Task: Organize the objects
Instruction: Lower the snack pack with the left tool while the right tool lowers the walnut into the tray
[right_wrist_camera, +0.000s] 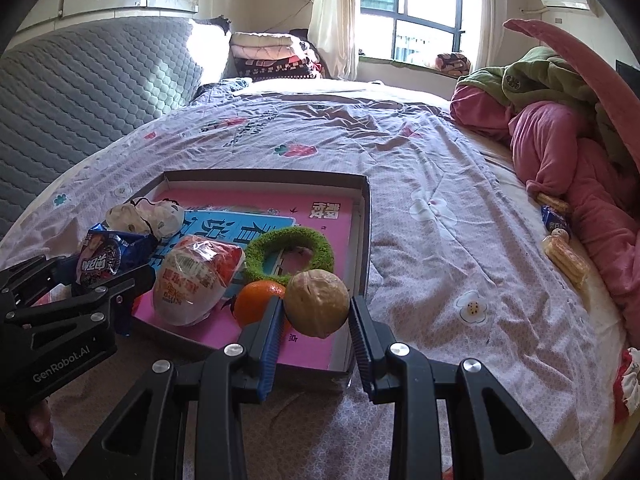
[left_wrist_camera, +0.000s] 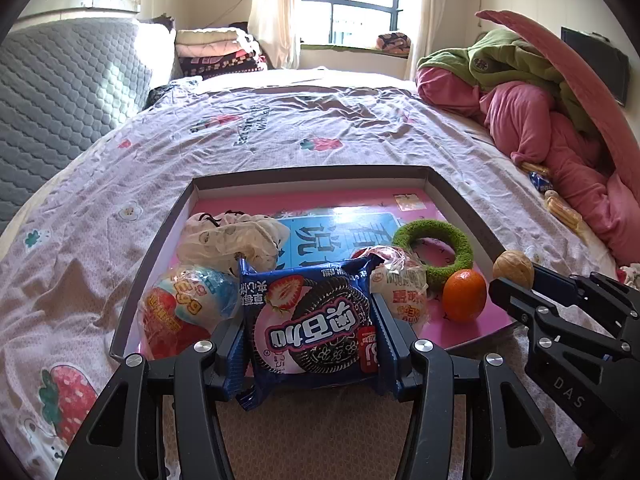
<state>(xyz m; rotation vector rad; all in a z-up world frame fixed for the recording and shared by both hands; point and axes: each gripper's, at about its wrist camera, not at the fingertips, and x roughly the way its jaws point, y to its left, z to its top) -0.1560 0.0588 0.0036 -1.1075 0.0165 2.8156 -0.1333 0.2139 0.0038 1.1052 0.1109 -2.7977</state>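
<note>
A shallow box (left_wrist_camera: 312, 174) (right_wrist_camera: 362, 240) with a pink floor lies on the bed. My left gripper (left_wrist_camera: 310, 330) is shut on a blue Oreo packet (left_wrist_camera: 312, 324) over the box's near edge; the packet also shows in the right wrist view (right_wrist_camera: 102, 262). My right gripper (right_wrist_camera: 316, 312) is shut on a walnut (right_wrist_camera: 318, 304) (left_wrist_camera: 513, 269) above the box's near right corner. In the box lie an orange (left_wrist_camera: 464, 295) (right_wrist_camera: 256, 302), a green ring (left_wrist_camera: 434, 248) (right_wrist_camera: 290, 254), a wrapped egg-shaped snack (right_wrist_camera: 196, 284) (left_wrist_camera: 400, 288), another wrapped snack (left_wrist_camera: 180, 308) and a white cloth bundle (left_wrist_camera: 232, 238) (right_wrist_camera: 144, 216).
Loose biscuits (right_wrist_camera: 566, 258) and a blue wrapper (right_wrist_camera: 554, 218) lie on the sheet at the right, beside a heap of pink and green bedding (right_wrist_camera: 568, 136). A grey quilted headboard (right_wrist_camera: 80, 92) runs along the left. Folded blankets (right_wrist_camera: 272, 54) sit by the window.
</note>
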